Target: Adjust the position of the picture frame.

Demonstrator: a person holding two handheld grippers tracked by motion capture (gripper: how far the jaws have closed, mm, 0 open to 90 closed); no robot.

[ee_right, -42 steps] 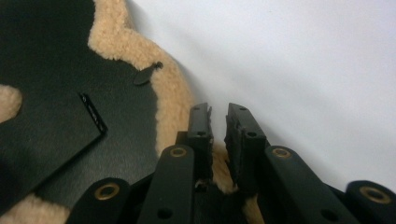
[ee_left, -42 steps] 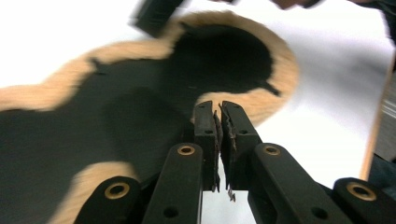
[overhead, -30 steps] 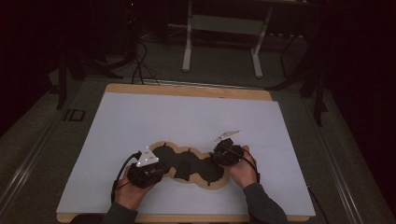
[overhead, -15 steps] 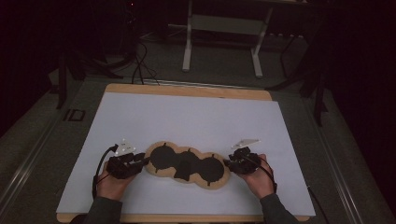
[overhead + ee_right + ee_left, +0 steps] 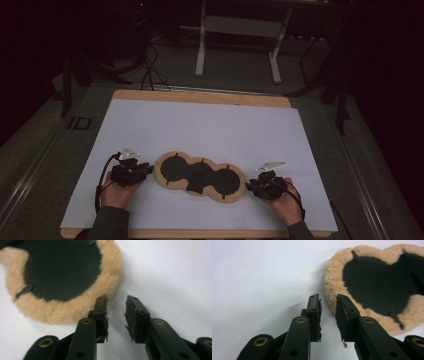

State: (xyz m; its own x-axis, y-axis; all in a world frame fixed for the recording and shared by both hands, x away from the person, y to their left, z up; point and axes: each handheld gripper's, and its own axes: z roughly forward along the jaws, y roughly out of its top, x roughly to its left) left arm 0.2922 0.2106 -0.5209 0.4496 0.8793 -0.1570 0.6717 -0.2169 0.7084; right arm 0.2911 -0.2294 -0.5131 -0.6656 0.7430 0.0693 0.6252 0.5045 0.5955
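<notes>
A flat three-lobed pad with a black face and a tan fleecy rim lies on the white tabletop, near the front. My left gripper rests just off the pad's left end, jaws open a little, nothing between them. In the left gripper view the left gripper points past the fleecy rim of the pad, which lies to its right. My right gripper sits at the pad's right end, also open and holding nothing. In the right gripper view the right gripper has its left jaw close against the rim of the pad.
The white sheet covers a wooden board with wide bare room behind the pad. Beyond the board's far edge are a dark floor, cables and a white table frame.
Both hands have slid outward from on top of the pad to its two ends, the left one leftward and the right one rightward. The pad has stayed flat in place.
</notes>
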